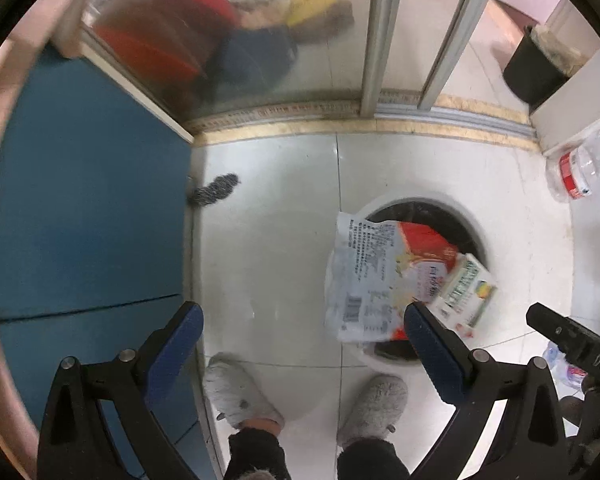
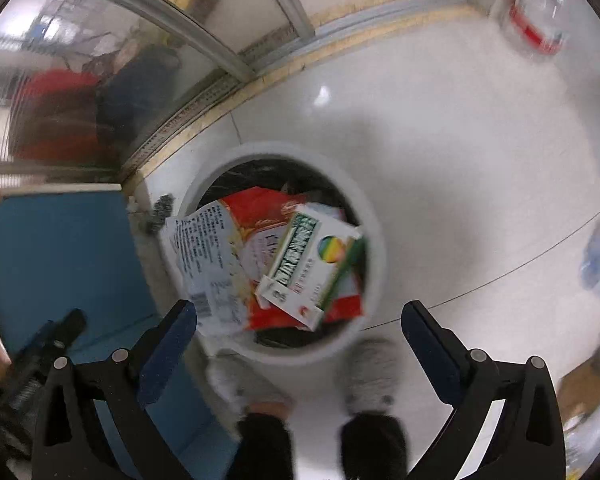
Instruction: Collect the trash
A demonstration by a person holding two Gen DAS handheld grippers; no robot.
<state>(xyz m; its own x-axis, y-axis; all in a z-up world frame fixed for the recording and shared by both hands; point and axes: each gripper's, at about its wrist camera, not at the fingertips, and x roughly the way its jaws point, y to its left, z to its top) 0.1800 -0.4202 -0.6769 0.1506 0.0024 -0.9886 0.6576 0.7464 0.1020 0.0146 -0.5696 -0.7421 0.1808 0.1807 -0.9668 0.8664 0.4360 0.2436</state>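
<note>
A white round trash bin [image 2: 374,240] stands on the tiled floor, lined with a black bag. In it lie a red and white plastic wrapper [image 2: 220,256] draped over the rim and a white and green carton [image 2: 312,264] on top. The bin [image 1: 452,204], wrapper [image 1: 368,272] and carton [image 1: 466,292] also show in the left wrist view. My left gripper [image 1: 302,320] is open and empty, above the floor to the left of the bin. My right gripper [image 2: 298,318] is open and empty, above the bin's near rim.
A clear plastic bottle with a red label [image 1: 584,164] lies on the floor at the right, also in the right wrist view [image 2: 536,20]. A blue mat [image 1: 84,200] is at the left. A glass sliding door [image 1: 260,52], a black bin [image 1: 536,68] and my slippers [image 1: 240,392] are in view.
</note>
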